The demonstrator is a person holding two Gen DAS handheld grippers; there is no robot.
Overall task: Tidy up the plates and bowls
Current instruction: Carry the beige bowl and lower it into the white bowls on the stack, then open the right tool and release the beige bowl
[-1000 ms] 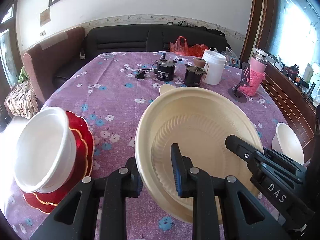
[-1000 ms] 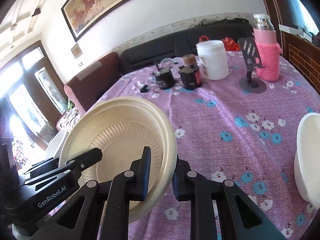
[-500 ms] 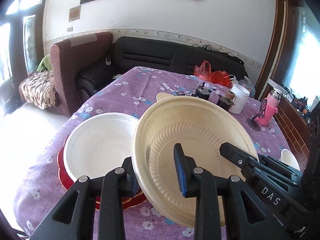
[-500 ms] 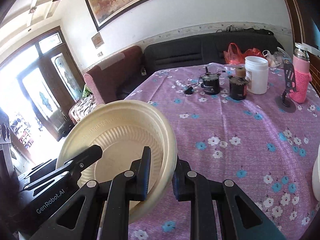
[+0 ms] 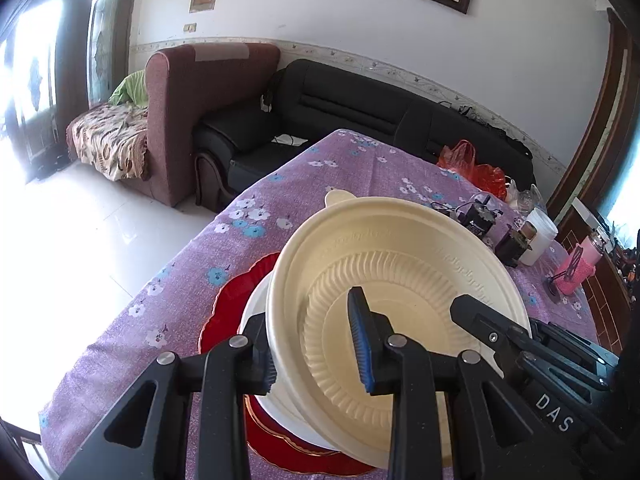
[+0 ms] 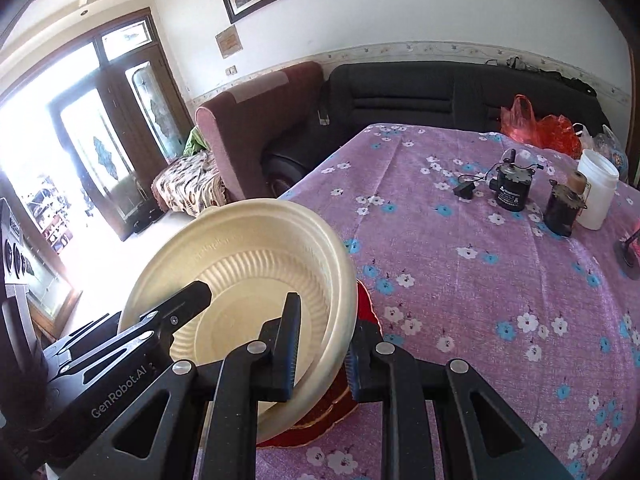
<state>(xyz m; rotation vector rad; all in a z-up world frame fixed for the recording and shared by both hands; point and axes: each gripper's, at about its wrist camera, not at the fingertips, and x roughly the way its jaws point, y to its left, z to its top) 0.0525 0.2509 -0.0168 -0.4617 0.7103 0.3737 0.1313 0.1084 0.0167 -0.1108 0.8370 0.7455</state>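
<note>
Both the left gripper (image 5: 318,354) and right gripper (image 6: 322,346) are gripping the cream bowl (image 5: 400,280) rim between clamped jaws, white bowl (image 5: 256,312) and red plate (image 5: 236,292) lying beneath.

Flowered table (image 6: 500,300), red plate (image 5: 236,292)

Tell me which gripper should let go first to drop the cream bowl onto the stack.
Probably left: the left gripper holds the cream bowl directly over the white bowl; the right gripper grips the outer side.

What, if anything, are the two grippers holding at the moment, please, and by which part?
Both hold the cream bowl by its rim: the left gripper clamps the near-left edge, the right gripper the opposite edge.
</note>
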